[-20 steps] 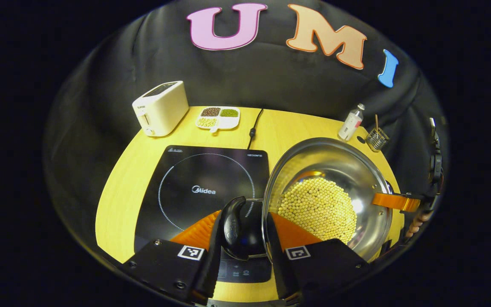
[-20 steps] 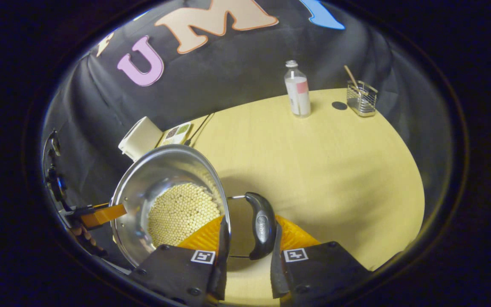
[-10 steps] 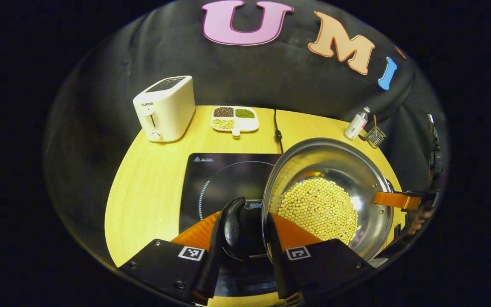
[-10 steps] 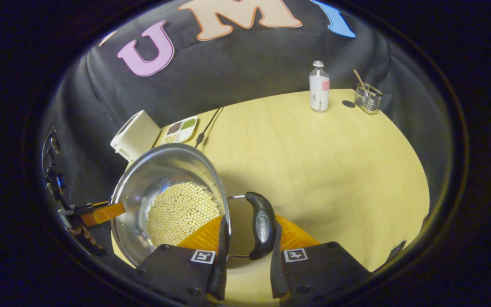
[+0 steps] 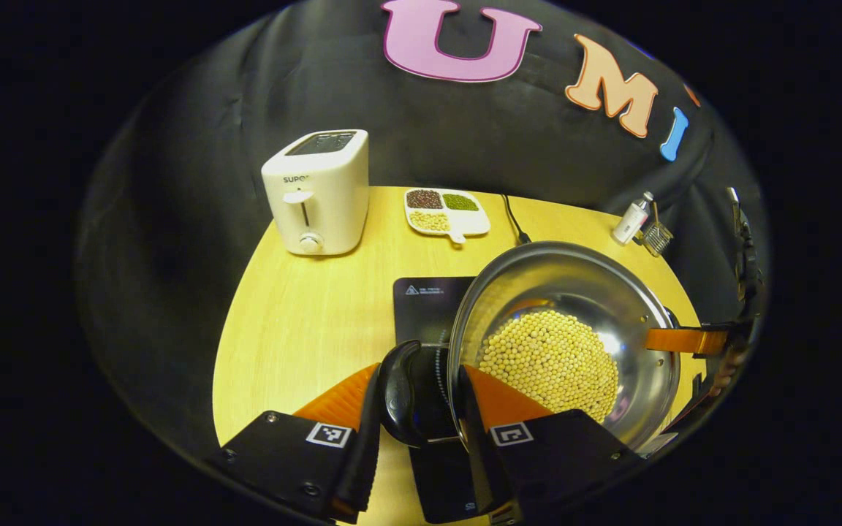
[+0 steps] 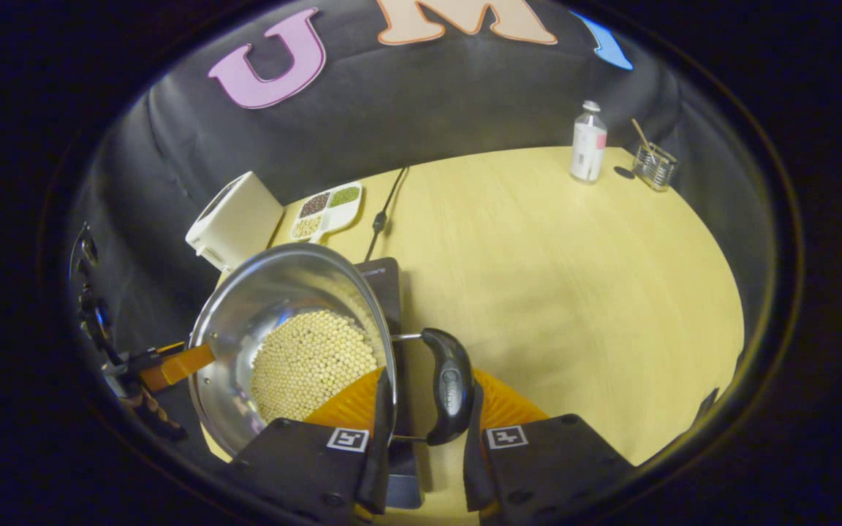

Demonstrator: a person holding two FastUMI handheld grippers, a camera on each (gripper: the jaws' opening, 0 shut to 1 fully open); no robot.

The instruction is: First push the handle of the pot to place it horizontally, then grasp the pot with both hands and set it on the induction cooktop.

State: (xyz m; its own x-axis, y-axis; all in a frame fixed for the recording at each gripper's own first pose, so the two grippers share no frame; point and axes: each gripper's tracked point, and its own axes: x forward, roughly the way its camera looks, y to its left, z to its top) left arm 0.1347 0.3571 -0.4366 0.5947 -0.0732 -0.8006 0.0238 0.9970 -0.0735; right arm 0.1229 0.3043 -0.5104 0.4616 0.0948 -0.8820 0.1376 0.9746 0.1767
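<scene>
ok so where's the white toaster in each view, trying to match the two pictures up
Left gripper view: the toaster stands upper left of centre, at the table's far edge, left of the divided dish of beans.
Right gripper view: the toaster is at middle left, tilted by the lens, just above the pot rim.
Shared landmark: the divided dish of beans lies right beside the toaster in both.

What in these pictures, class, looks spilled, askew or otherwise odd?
Nothing stands out. The pot hangs level between the left gripper and right gripper, each shut on a side handle, its beans all inside. The toaster and bottle stand upright on the table.
</scene>
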